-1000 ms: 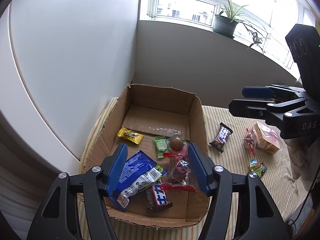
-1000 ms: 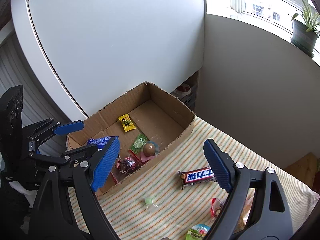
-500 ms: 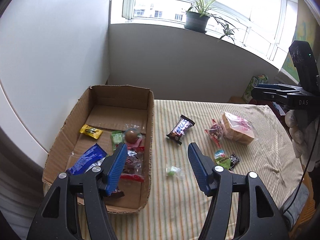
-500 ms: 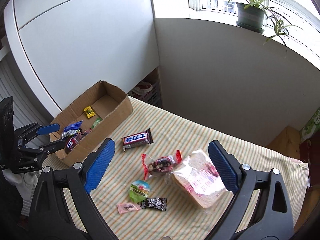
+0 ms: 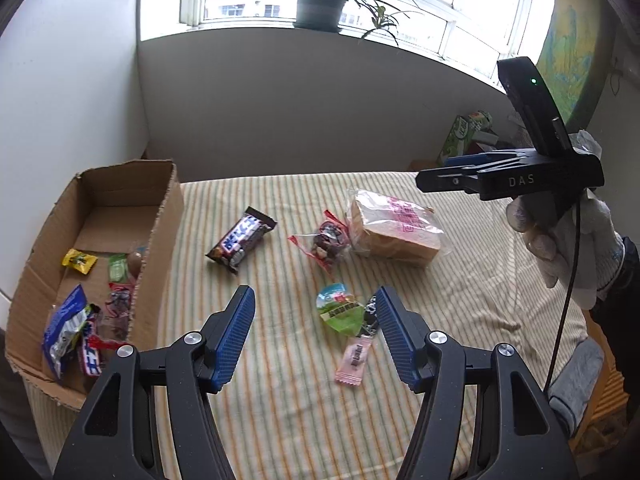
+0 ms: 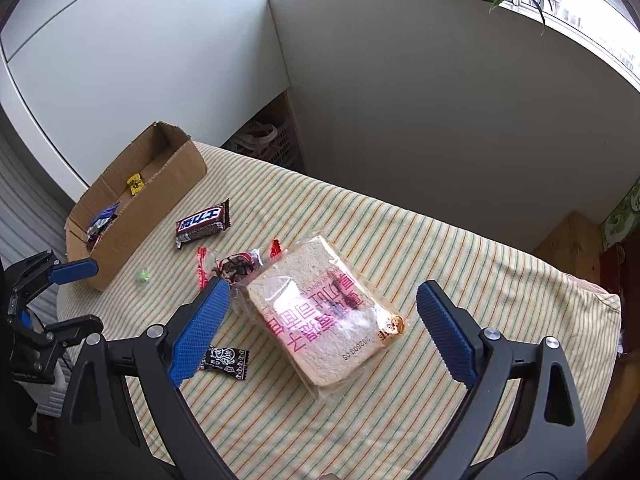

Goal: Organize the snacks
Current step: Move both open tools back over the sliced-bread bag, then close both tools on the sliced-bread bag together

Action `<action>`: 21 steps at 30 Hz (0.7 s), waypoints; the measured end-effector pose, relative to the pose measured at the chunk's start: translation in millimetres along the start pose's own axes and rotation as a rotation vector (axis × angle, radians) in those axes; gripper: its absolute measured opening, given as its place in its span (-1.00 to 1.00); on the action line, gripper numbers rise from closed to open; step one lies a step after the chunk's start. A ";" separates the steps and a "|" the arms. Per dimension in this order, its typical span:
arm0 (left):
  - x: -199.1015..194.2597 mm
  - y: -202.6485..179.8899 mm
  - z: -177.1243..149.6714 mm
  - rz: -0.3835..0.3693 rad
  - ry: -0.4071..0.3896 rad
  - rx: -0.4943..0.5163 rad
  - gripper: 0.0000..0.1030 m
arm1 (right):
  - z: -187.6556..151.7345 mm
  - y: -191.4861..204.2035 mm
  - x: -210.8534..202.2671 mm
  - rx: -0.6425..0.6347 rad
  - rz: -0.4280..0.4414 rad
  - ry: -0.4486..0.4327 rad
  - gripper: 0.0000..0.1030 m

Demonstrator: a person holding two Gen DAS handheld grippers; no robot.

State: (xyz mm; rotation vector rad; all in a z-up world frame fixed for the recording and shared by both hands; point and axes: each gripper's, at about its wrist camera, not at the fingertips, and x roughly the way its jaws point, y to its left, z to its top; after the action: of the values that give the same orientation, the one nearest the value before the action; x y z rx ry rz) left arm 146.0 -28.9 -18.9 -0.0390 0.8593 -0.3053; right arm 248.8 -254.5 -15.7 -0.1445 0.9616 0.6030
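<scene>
Roughly half done, I judge: several snacks already lie in the box (image 5: 100, 216) at 9 o'clock on the striped worktop (image 5: 280, 400). Left outside are the bar (image 5: 241, 239), red-twist candy (image 5: 326, 242), bread (image 6: 320, 316), green cup (image 5: 340, 312) and pink sachet (image 5: 354, 362). Left tool (image 5: 312, 334) gapes empty over the cup; right tool (image 6: 322, 322) gapes around the bread, not touching.

box (image 5: 168, 216) left of chocolate bar (image 5: 241, 239), bagged bread (image 5: 396, 224) right
</scene>
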 end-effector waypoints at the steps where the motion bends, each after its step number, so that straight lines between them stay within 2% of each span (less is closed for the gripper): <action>1: 5.6 -6.4 0.6 -0.012 0.008 0.001 0.21 | -0.4 -4.5 5.4 0.007 0.016 0.012 0.87; 4: 22.1 -24.3 1.5 -0.038 0.030 0.005 0.21 | -1.9 -14.7 19.9 0.013 0.038 0.042 0.86; 8: 43.9 -42.8 6.9 -0.082 0.060 -0.012 0.21 | -3.6 -26.2 36.3 0.023 0.089 0.075 0.66; 14: 72.0 -61.7 20.3 -0.122 0.098 -0.035 0.21 | -3.6 -39.4 55.1 0.051 0.147 0.113 0.65; 15: 75.7 -62.2 22.2 -0.127 0.102 -0.040 0.21 | -4.2 -41.0 58.0 0.059 0.156 0.122 0.61; 17: 83.3 -62.8 25.2 -0.138 0.112 -0.055 0.21 | -5.4 -42.4 63.2 0.078 0.192 0.143 0.39; 21: 96.4 -65.8 27.5 -0.143 0.133 -0.061 0.21 | -7.9 -41.2 58.7 0.081 0.212 0.151 0.28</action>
State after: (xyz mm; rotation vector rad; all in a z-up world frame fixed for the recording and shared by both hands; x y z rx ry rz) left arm 209.3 -121.3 -61.9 -0.1382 1.0003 -0.4193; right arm 290.2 -267.1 -73.4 -0.0151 1.1552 0.7546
